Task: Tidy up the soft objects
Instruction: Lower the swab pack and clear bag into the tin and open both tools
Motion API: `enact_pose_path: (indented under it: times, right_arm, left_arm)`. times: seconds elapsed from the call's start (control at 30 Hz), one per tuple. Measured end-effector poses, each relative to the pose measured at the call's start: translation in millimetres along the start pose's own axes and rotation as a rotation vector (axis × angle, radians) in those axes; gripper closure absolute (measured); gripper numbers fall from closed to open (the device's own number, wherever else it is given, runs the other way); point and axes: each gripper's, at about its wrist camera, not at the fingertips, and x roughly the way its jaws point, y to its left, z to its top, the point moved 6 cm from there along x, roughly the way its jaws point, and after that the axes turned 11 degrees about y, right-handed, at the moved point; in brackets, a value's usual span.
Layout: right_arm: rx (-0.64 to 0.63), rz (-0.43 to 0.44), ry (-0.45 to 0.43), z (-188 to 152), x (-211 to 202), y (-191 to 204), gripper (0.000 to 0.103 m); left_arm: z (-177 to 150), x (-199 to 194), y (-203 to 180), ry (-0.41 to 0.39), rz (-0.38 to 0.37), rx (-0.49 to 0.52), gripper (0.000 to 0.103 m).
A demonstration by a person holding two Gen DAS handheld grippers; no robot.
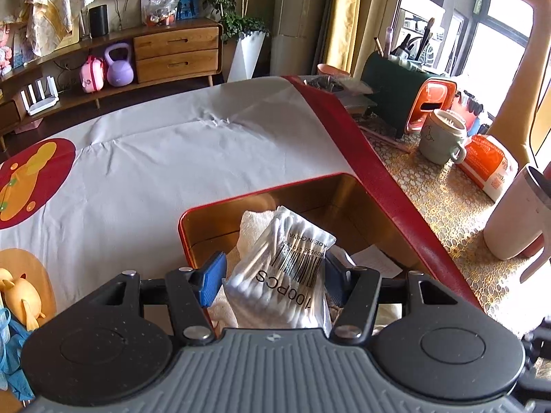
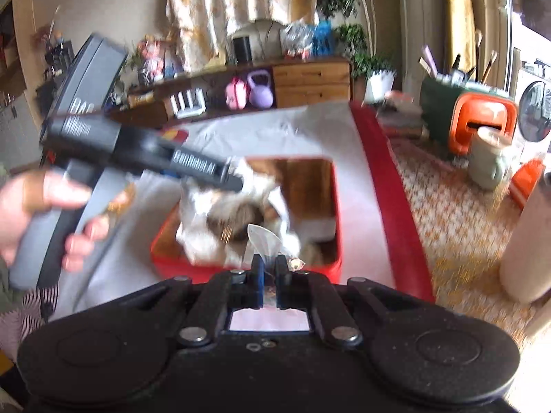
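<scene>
A red tin box (image 1: 193, 227) with a gold inside stands open on the white cloth; it also shows in the right wrist view (image 2: 330, 261). My left gripper (image 1: 272, 275) is over the box with a clear pack of cotton swabs (image 1: 286, 275) between its blue pads; the jaws are wide and the right pad is hidden behind the pack. A white towel (image 1: 251, 230) lies in the box under the pack. My right gripper (image 2: 270, 272) is shut on a thin clear plastic piece (image 2: 261, 241) just above the box's near rim. The left gripper's body (image 2: 144, 158) hangs over the box.
A red band (image 1: 361, 158) borders the cloth. On the patterned mat to the right stand a green mug (image 1: 442, 137), an orange packet (image 1: 489, 165), a white cup (image 1: 513, 220) and a green-orange organizer (image 1: 409, 99). Yellow duck toys (image 1: 24, 296) lie at the left.
</scene>
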Motion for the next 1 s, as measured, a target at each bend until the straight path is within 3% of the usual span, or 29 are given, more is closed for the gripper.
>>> enact_pose_path:
  times: [0.3, 0.6, 0.83, 1.0]
  right_arm:
    - [0.032, -0.037, 0.003, 37, 38, -19, 0.098]
    - [0.029, -0.050, 0.069, 32, 71, -20, 0.097]
    - [0.038, -0.047, 0.090, 29, 75, -18, 0.085]
    - [0.042, -0.052, 0.094, 27, 69, -18, 0.081]
  left_arm:
    - [7, 3, -4, -0.005, -0.005, 0.004, 0.044]
    - [2, 24, -5, 0.033, -0.012, 0.009, 0.044]
    - [-5, 32, -8, 0.058, -0.021, 0.020, 0.044]
    - [-7, 24, -8, 0.055, -0.014, 0.029, 0.036]
